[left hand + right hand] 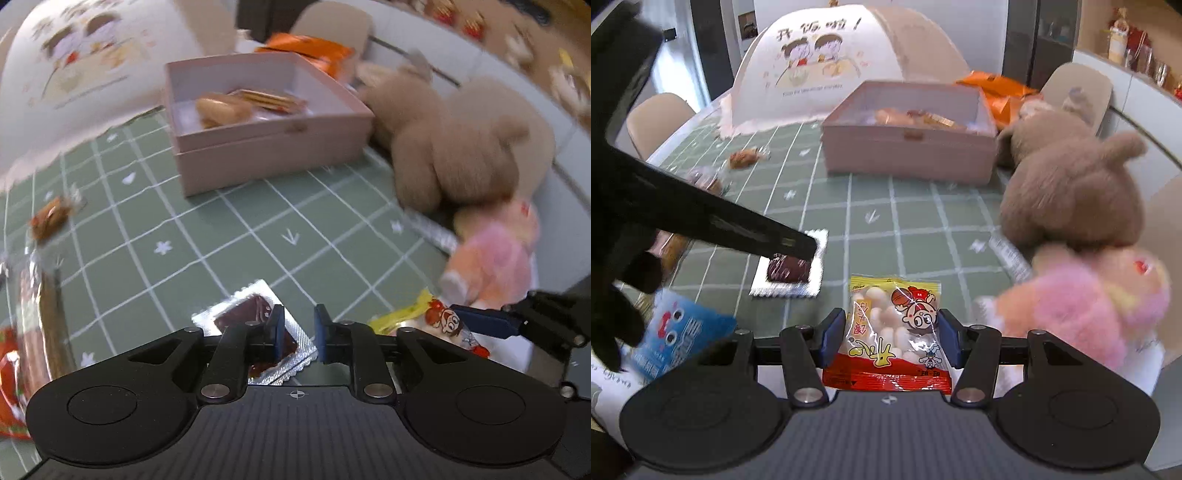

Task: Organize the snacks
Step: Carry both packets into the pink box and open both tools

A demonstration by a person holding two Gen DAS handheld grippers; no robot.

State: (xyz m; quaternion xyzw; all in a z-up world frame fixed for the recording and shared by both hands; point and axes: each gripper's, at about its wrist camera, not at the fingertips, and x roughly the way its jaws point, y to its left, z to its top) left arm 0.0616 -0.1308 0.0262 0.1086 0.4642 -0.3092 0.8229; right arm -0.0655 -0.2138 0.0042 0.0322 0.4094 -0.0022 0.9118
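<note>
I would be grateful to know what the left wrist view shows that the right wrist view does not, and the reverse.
Only the left wrist view shows the left hand-held gripper head-on, jaws shut over the silver packet with nothing clamped, and the pink box's floor with a bun.

Only the right wrist view shows the right hand-held gripper closed around the yellow-and-red snack bag, a blue packet, and the printed front of the dome food cover.

Both show the pink box, the brown plush bear, the pink plush toy and the green checked tablecloth.
</note>
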